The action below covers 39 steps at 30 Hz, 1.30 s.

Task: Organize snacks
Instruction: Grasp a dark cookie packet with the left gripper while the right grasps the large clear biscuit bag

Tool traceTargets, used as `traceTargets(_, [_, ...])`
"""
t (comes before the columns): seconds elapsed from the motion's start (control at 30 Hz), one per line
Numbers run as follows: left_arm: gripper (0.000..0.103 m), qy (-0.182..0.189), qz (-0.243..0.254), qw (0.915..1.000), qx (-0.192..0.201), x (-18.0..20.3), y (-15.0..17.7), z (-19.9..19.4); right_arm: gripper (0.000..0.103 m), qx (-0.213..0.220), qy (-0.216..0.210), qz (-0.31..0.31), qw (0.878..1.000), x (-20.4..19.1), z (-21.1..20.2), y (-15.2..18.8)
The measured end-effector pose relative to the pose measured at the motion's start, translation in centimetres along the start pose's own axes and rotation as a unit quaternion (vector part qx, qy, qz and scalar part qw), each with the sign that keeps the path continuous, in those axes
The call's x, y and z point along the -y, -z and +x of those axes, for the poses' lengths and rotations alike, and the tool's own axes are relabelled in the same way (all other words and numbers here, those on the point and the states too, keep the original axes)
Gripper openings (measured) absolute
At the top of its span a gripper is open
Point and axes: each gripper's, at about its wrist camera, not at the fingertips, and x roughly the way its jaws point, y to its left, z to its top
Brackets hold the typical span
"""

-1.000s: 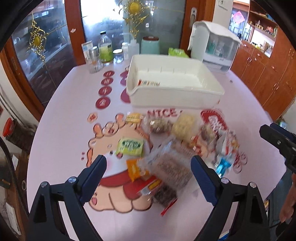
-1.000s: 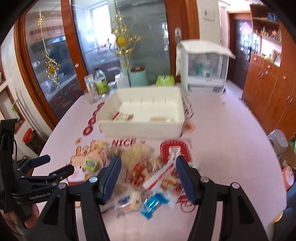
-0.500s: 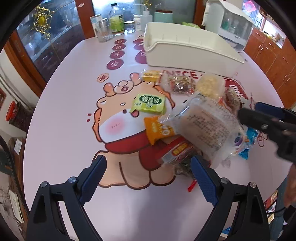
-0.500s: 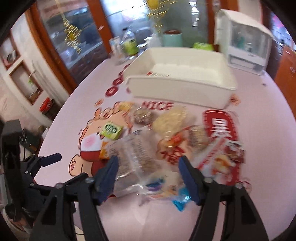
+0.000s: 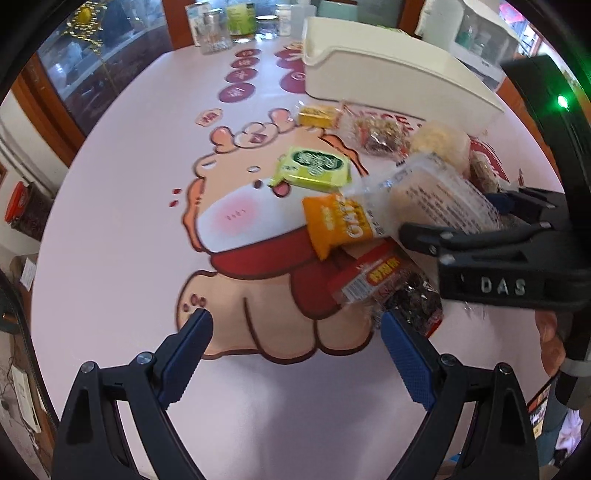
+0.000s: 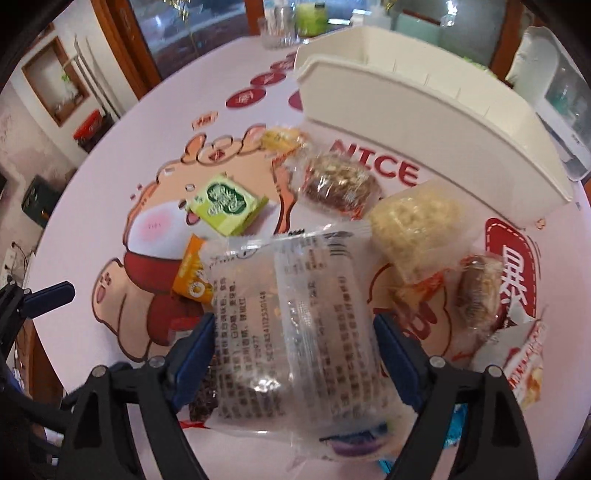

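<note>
A heap of wrapped snacks lies on the pink cartoon tablecloth in front of a white plastic bin (image 5: pixel 388 70). My right gripper (image 6: pixel 293 332) is open, its fingers on either side of a large clear packet with black print (image 6: pixel 295 314), touching or nearly so. That packet (image 5: pixel 436 195) and the right gripper's black body (image 5: pixel 498 254) show at the right of the left wrist view. My left gripper (image 5: pixel 295 332) is open and empty above bare cloth. Nearby lie a green packet (image 5: pixel 314 168), an orange packet (image 5: pixel 336 221), a red-label dark packet (image 5: pixel 391 284) and a yellow one (image 5: pixel 317 114).
The bin (image 6: pixel 424 110) stands behind the heap. Round nut cakes (image 6: pixel 336 181), a pale puffed packet (image 6: pixel 417 225) and a red-white packet (image 6: pixel 524 362) lie to the right. Bottles and jars (image 5: pixel 229 22) stand at the far edge, a white appliance (image 5: pixel 480 33) behind the bin.
Both grippers have moved down and closer to the heap. The right gripper has come around the clear printed packet, and its body now fills the right of the left wrist view.
</note>
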Motion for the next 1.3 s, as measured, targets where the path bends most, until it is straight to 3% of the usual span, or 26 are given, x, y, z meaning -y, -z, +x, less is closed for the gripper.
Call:
traceTargets(0.27, [0.092, 0.052, 0.021, 0.9980, -0.027, 2.3, -0.5, 1.8, 0.072, 0.006, -0.018, 0.068, 0.998, 3.6, -0.7, 0.4])
traceTargets(0.47, [0.092, 0.071, 0.091, 0.9929, -0.030, 5.6, -1.1, 2.9, 0.071, 0.006, -0.017, 0.116, 0.993, 6.7, -1.0, 0.9])
traceTargets(0.6, [0.092, 0.071, 0.130, 0.9882, -0.041, 7.4, -1.2, 3.9, 0.070, 0.006, -0.020, 0.134, 0.991, 7.8, -1.3, 1.3])
traceTargets(0.8, [0.090, 0.041, 0.175, 0.9828, -0.042, 9.2, -0.9, 5.2, 0.070, 0.008, -0.021, 0.140, 0.990, 7.9, -1.3, 1.7])
traceTargets(0.87, [0.078, 0.044, 0.184, 0.9815, -0.028, 9.5, -0.7, 4.8, 0.070, 0.008, -0.021, 0.141, 0.990, 7.9, -1.3, 1.8])
traceTargets(0.93, [0.055, 0.046, 0.191, 0.9804, -0.014, 9.8, -0.5, 4.3, 0.070, 0.008, -0.022, 0.142, 0.990, 7.8, -1.2, 1.7])
traceTargets(1.03, [0.044, 0.051, 0.191, 0.9803, 0.001, 9.9, -0.4, 3.6, 0.070, 0.009, -0.023, 0.145, 0.989, 8.0, -1.3, 1.8])
traceTargets(1.3, [0.040, 0.090, 0.122, 0.9884, 0.005, 6.9, -1.6, 2.2, 0.070, 0.017, -0.024, 0.144, 0.989, 7.6, -1.9, 1.8])
